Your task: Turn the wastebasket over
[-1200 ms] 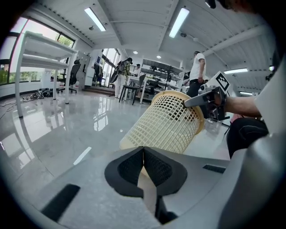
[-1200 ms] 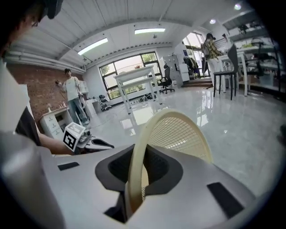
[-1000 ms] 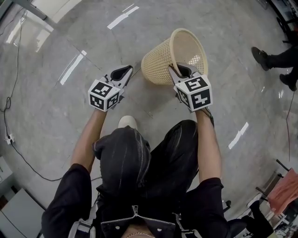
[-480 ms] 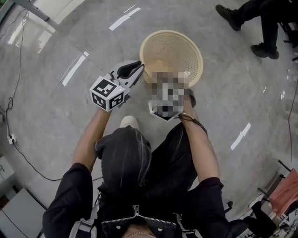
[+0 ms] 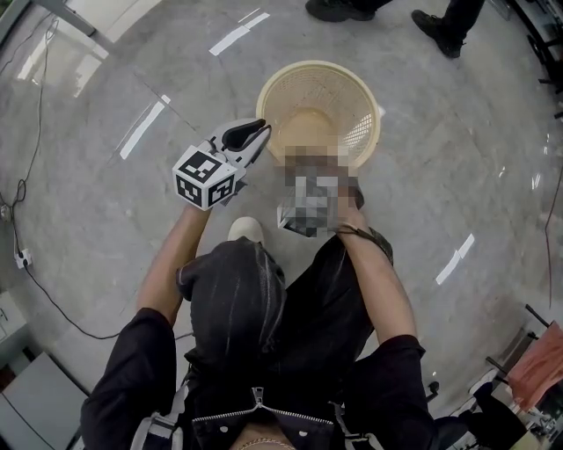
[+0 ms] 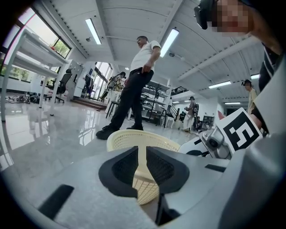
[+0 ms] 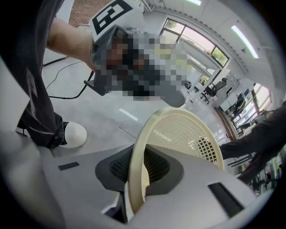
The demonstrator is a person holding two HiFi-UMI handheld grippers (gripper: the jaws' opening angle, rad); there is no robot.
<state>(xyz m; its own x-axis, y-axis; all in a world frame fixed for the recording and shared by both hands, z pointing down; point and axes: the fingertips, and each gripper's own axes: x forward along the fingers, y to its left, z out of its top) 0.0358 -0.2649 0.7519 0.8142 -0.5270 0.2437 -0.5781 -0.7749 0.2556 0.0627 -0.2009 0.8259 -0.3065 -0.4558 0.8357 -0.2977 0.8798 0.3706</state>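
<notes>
Head view is showing the basket (image 5: 310, 88) sitting mouth up on the grey floor (image 5: 88, 202), just ahead of the person's knees. The right gripper (image 7: 138, 167) is clamping the near rim, one jaw inside the basket and one outside. The left gripper (image 5: 260, 132) is hovering just beside the rim's left edge. Its jaws have just been opening and are standing a narrow slit apart, gripping nothing, with the basket showing beyond the slit. A bystander's shoes (image 5: 339, 9) are standing past the basket.
</notes>
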